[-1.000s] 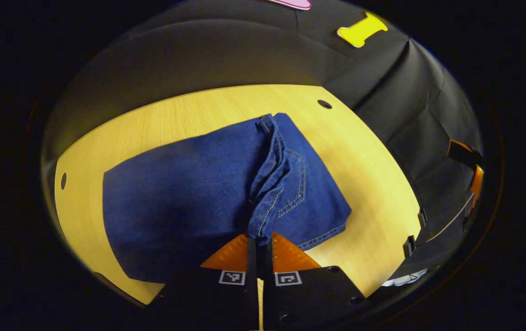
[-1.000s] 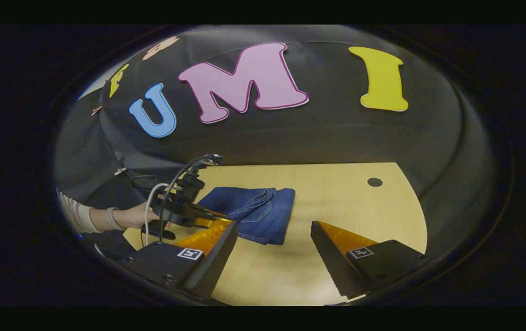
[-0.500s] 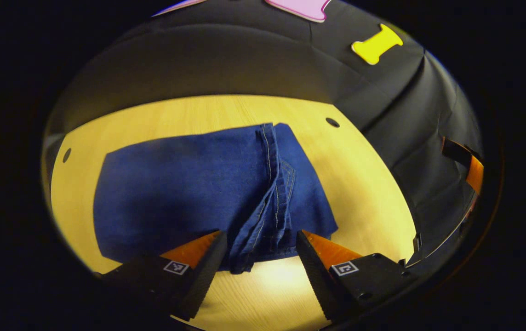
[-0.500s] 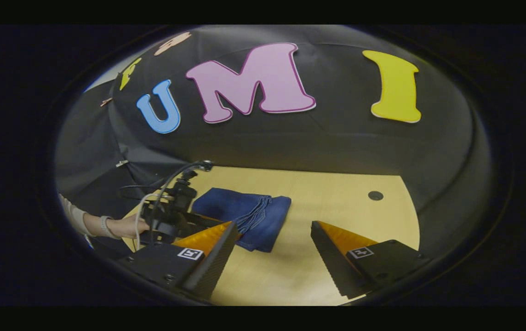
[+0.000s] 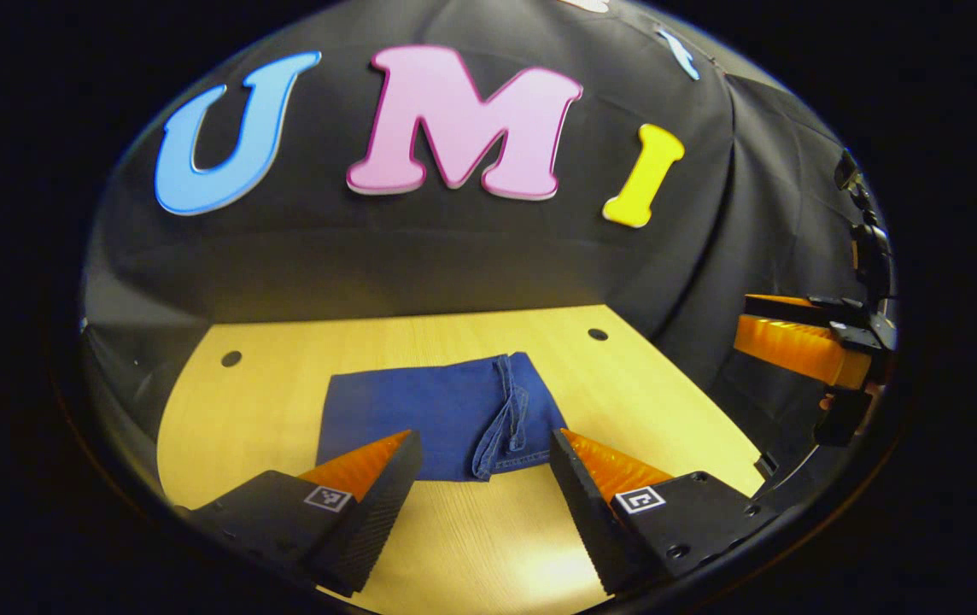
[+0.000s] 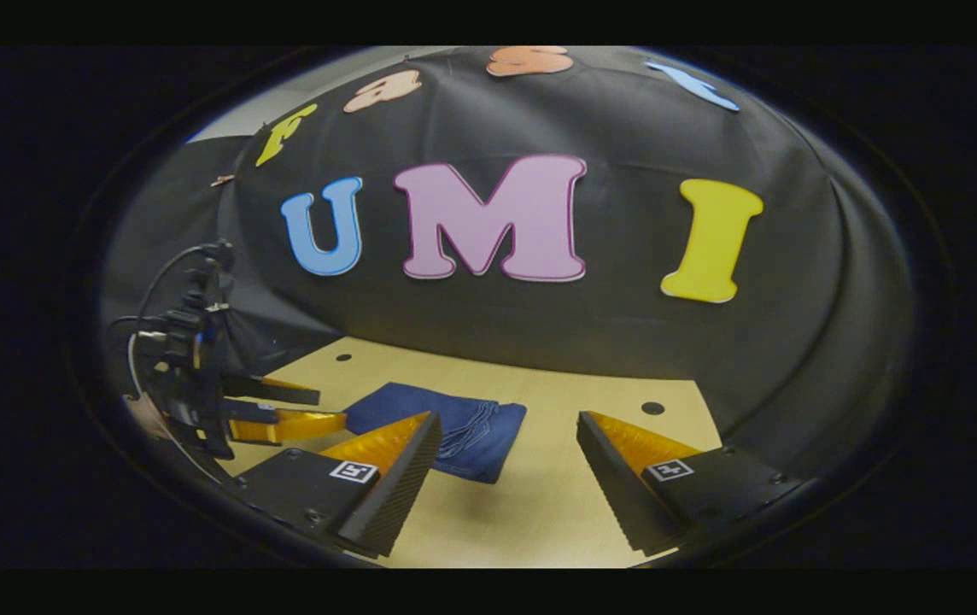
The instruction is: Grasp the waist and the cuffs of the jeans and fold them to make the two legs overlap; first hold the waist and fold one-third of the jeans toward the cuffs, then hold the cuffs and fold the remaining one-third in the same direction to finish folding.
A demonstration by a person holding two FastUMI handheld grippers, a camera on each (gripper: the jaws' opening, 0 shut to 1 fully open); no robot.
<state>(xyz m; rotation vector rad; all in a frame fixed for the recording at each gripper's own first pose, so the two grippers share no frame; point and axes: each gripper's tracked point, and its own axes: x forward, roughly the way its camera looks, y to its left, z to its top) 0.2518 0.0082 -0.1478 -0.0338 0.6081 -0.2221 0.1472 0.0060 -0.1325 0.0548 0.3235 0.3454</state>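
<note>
We hold both the left gripper [image 5: 480,461] and right gripper [image 6: 506,444] spread apart, empty, above the folded jeans [image 5: 437,418] ahead; the loose top flap could slide open if nudged.

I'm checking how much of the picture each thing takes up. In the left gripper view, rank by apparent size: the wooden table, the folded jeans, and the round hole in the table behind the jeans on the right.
1. wooden table, largest.
2. folded jeans.
3. round hole, smallest by far.
</note>
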